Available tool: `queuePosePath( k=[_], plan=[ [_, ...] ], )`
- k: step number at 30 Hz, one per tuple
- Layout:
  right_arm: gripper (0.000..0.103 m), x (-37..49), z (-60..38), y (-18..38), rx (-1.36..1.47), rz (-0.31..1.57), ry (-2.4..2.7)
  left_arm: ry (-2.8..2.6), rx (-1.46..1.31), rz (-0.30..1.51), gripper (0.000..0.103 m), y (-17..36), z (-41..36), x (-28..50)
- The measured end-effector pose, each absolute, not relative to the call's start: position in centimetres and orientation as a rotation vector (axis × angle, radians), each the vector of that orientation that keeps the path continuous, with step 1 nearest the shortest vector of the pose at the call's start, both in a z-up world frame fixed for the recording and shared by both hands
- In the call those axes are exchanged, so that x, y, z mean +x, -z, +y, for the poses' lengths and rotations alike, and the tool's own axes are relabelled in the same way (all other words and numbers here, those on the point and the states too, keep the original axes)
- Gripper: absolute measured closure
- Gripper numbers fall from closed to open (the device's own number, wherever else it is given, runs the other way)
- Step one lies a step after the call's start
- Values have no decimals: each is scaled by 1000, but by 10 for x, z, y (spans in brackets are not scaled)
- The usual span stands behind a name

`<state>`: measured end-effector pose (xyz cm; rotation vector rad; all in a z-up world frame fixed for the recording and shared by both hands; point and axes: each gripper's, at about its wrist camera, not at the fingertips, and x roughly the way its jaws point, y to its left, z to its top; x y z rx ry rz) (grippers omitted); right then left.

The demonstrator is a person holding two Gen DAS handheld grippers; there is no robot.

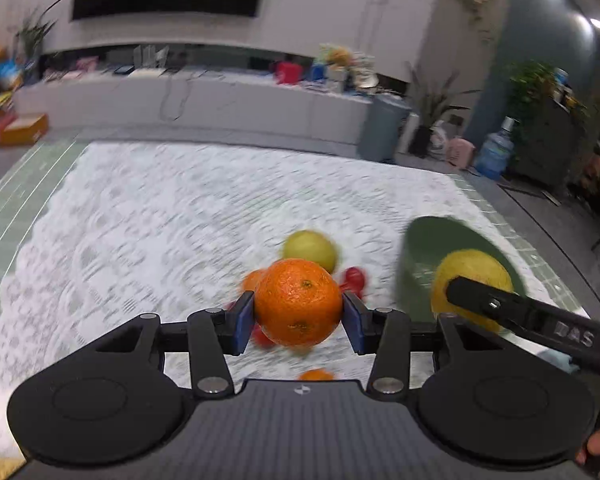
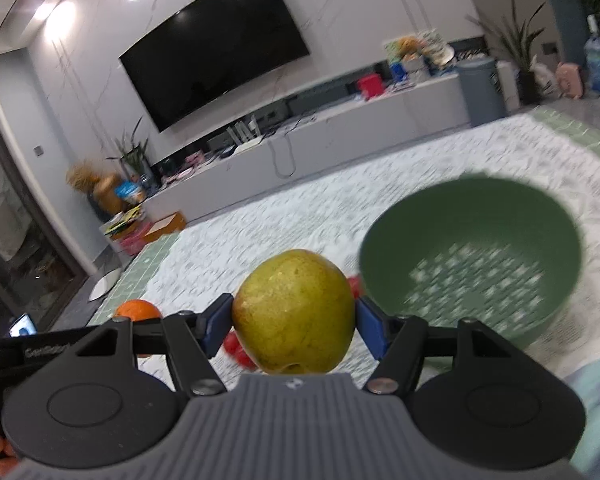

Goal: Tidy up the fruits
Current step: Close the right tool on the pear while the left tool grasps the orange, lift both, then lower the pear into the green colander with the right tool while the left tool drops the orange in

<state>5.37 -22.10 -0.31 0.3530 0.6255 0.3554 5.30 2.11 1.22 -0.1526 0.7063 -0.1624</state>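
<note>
Barely begun: the left tool (image 1: 298, 312) clamps a round orange tangerine (image 1: 298, 302), the right tool (image 2: 293, 325) a yellow-green pear (image 2: 294, 312), green plastic bowl (image 2: 472, 216) empty at two o'clock, red and orange fruits (image 2: 236, 350) still on the white lace-covered tabletop (image 2: 300, 216).

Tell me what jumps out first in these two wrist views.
The bright orange clamped between the blue pads of the left tongs, dead centre of its view, grabs the eye. Next, the yellow-green pear-like fruit gripped in the right tongs. The empty green bowl sits just right of it on the white lace cloth.
</note>
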Motion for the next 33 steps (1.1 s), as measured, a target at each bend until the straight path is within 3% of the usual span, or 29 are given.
queuePosePath(
  k=[6,15,33],
  plan=[
    [40,70,-245,-23,197,610,-274,289,-52,693,51,-29,-33,68],
    [40,124,-299,-18,12,756,-225,455,58,723,52,-34,-114,98],
    [40,171,-316,18,-297,997,-432,573,194,887,52,12,-165,155]
  ],
)
